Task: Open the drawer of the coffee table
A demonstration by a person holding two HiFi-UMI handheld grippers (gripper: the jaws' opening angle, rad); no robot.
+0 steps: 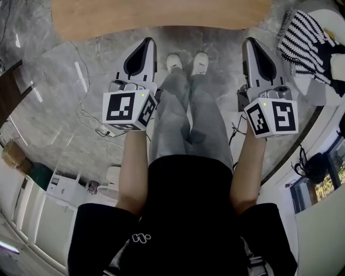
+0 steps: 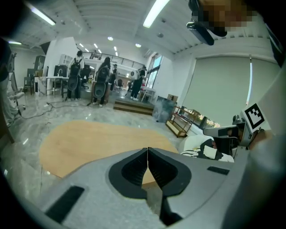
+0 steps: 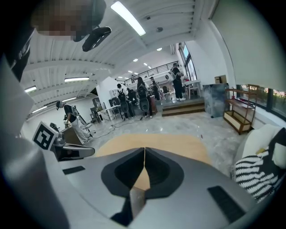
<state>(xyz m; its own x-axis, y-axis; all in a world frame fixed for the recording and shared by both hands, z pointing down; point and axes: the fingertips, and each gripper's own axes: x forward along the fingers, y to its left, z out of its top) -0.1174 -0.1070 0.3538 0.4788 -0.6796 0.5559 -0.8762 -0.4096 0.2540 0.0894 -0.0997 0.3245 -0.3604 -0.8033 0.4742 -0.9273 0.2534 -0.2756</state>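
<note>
- Both tools are fully closed and empty. The left tool (image 1: 149, 40) has its dark ribbed pads (image 2: 132, 170) pressed together with nothing between them, and the right tool (image 1: 249, 41) looks the same.
- They hang one at each side of our grey-trousered legs (image 1: 186, 108). Both point towards the pale wooden oval coffee table (image 1: 161, 16), which stands just beyond our white shoes (image 1: 186, 62) on the grey marbled floor (image 1: 54, 81).
- First risk: no view shows the drawer, a front panel or a handle, only the bare worktop. We judge that reaching in blind could send a tool against the rim, or to a side that has no drawer.
- Second risk: with the pads shut, neither tool can take a handle. Pushing in like this would only knock the front, so the jaws need to part first.
- Third risk: the floor looks smooth and glossy. A hard pull may drag the whole coffee table towards us instead of sliding the drawer out, so we judge that the free tool should steady the worktop.
- Loose white cables (image 1: 105, 130) lie on the floor to our left and could snag a foot if we step round.
- The worktop is plain, smooth and unmarked, and it carries nothing. Its edge reads thin, and whatever lies beneath it is hidden from us.
</note>
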